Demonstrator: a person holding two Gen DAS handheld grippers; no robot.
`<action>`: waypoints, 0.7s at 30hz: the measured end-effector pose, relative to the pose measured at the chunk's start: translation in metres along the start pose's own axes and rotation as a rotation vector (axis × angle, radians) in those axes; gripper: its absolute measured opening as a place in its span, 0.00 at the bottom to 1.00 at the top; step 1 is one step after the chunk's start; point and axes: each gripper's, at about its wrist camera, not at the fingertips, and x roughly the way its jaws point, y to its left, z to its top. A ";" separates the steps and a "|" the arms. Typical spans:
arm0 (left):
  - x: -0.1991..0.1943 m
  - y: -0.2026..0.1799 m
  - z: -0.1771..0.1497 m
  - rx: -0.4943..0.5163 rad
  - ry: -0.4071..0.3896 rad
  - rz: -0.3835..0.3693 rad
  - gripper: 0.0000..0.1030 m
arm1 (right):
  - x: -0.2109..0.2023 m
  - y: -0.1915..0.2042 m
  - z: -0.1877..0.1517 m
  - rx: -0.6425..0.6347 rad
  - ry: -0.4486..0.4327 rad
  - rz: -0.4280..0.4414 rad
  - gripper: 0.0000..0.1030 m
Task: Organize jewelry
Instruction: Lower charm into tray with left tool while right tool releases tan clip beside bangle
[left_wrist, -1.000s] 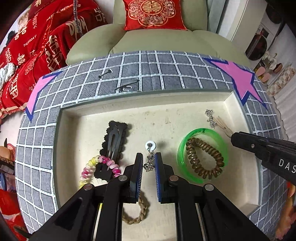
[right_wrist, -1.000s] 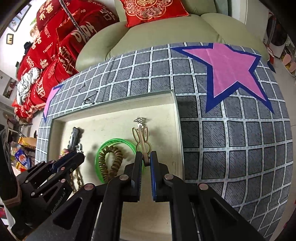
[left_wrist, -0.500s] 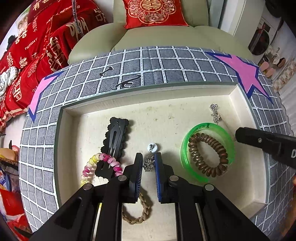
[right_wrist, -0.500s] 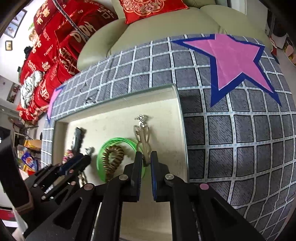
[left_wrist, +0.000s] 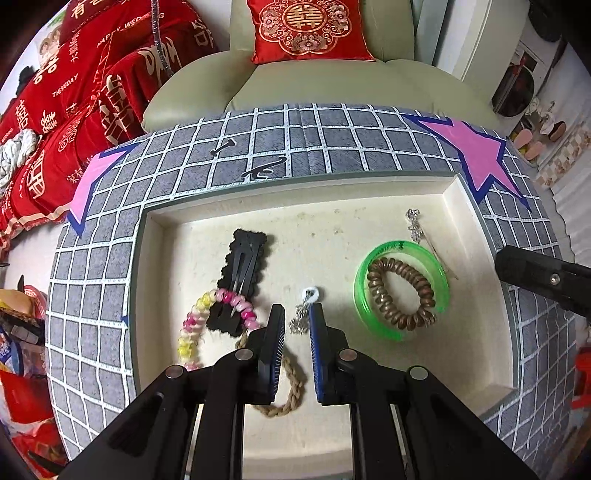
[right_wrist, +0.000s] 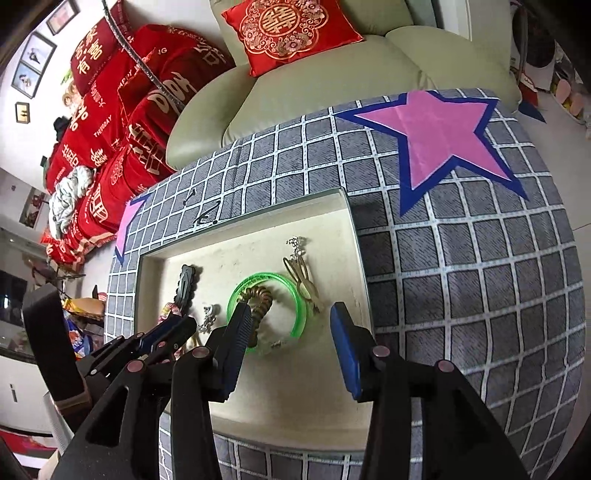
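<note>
The cream tray (left_wrist: 166, 236) sat sunk in the grid-patterned cloth (left_wrist: 332, 144), holding all the jewelry. Toward its right edge lay the green bangle (left_wrist: 369, 266) with a brown spiral hair tie (left_wrist: 406, 317) inside its ring. Near the left edge a black hair clip (left_wrist: 248, 254) lay partly over a pink-and-yellow beaded bracelet (left_wrist: 192, 332), with a braided tan cord (left_wrist: 295, 387) by the near edge.

The right gripper (right_wrist: 291, 325) was opening, nothing between its jaws; the gold earring (right_wrist: 301, 275) lay released against the bangle, beside the right edge. The left gripper (left_wrist: 296, 325) appeared clenched on a small silver pendant earring (left_wrist: 304, 314) with a white cap, near the tray's middle.

Judging from this, the left should set its dangling piece down on bare tray, clear of the cord, and release only once the piece rests.
</note>
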 end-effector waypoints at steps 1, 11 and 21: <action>-0.002 0.001 -0.002 -0.002 -0.002 -0.002 0.21 | -0.002 0.000 -0.002 0.000 -0.002 -0.002 0.47; -0.039 0.017 -0.028 -0.052 -0.060 0.004 1.00 | -0.032 -0.003 -0.035 0.018 -0.004 0.007 0.61; -0.070 0.032 -0.098 -0.019 -0.045 0.038 1.00 | -0.050 -0.006 -0.092 0.032 0.036 0.017 0.83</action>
